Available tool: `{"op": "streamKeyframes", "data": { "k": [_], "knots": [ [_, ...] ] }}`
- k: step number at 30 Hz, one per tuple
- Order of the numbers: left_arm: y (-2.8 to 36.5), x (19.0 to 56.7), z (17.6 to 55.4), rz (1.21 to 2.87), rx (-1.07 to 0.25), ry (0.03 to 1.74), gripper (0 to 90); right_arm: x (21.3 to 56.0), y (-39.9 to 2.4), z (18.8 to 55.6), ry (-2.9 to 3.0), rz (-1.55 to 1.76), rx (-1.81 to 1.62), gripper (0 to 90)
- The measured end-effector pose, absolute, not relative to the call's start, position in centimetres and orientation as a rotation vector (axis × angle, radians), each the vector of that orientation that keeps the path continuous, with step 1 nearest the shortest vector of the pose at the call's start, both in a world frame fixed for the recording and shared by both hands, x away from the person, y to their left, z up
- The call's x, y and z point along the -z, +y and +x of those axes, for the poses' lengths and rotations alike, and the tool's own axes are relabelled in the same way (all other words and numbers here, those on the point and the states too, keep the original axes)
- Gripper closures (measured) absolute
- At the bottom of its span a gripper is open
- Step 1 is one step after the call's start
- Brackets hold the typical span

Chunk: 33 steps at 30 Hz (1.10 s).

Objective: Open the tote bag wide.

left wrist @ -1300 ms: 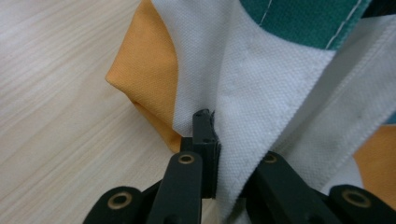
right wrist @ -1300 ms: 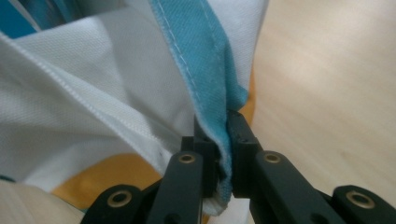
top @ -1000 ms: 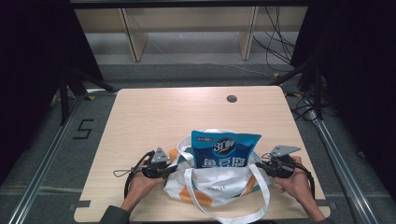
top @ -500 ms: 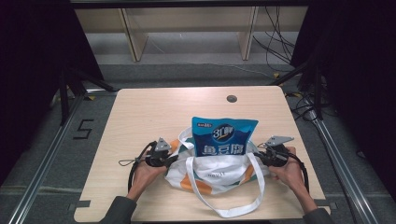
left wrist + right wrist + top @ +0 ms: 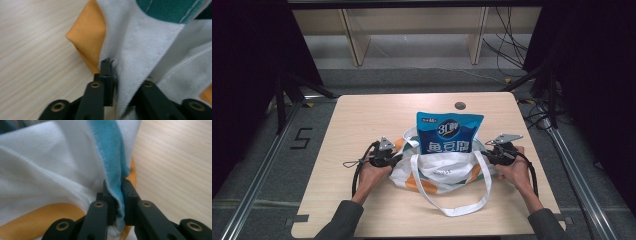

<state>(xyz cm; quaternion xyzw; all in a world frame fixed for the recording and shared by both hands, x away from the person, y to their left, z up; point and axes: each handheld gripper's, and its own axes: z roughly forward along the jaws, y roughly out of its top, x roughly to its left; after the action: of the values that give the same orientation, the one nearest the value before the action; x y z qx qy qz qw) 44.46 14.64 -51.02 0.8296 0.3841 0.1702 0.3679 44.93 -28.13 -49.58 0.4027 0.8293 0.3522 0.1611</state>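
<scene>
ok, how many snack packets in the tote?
1: a blue snack packet stands upright in the tote bag at mid-table, between both grippers. More may lie hidden beneath it.

A white woven-cloth tote bag (image 5: 439, 172) with orange and teal patches is showing a matt, pebbly weave; the glossy blue plastic snack pouch (image 5: 448, 133) is gleaming; the pale wood-grain counter (image 5: 362, 120) is looking smooth; matt black plastic fingers (image 5: 110, 195) are pinching cloth

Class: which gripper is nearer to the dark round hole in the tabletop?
Right. The right gripper is below the hole, slightly to its right; the left gripper sits farther away, beyond the blue snack bag.
</scene>
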Motion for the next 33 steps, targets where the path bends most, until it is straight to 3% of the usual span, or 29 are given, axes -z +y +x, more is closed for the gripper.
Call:
{"op": "streamKeyframes", "data": {
  "k": [1,2,5,6,8,12,22,29,31,33],
  "knots": [
    [14.6,51.0,44.5,2.131,-0.437,0.986,74.4,49.6,-28.1,44.9,2.368,1.150,-1.006,82.4],
    [15.0,50.6,44.1,2.116,-0.430,1.013,69.8,49.0,-28.6,44.8,2.320,1.192,-1.019,70.6],
    [15.5,49.9,43.7,2.106,-0.421,1.008,64.5,48.2,-29.3,44.6,2.265,1.218,-1.041,63.5],
    [15.9,49.3,43.1,2.089,-0.407,1.021,57.1,47.6,-29.9,44.3,2.265,1.220,-1.089,57.9],
    [16.3,48.7,42.7,2.087,-0.410,1.022,50.0,46.5,-30.7,43.6,2.227,1.245,-1.156,56.6],
    [17.2,46.8,41.4,1.920,-0.348,1.054,45.9,44.4,-31.2,42.2,2.179,1.181,-1.236,54.0],
    [16.6,43.6,38.5,1.865,-0.279,0.900,50.8,40.4,-29.0,38.9,2.231,1.042,-1.348,51.1],
    [13.9,43.5,38.1,1.871,-0.236,0.810,44.2,40.7,-26.7,38.6,2.299,0.980,-1.358,46.0],
    [13.0,44.1,38.4,1.885,-0.230,0.791,43.1,41.4,-26.1,39.1,2.322,0.989,-1.368,47.2],
    [12.4,44.6,38.9,1.908,-0.236,0.777,42.8,41.9,-25.8,39.4,2.363,0.929,-1.343,57.3]
  ]
}}
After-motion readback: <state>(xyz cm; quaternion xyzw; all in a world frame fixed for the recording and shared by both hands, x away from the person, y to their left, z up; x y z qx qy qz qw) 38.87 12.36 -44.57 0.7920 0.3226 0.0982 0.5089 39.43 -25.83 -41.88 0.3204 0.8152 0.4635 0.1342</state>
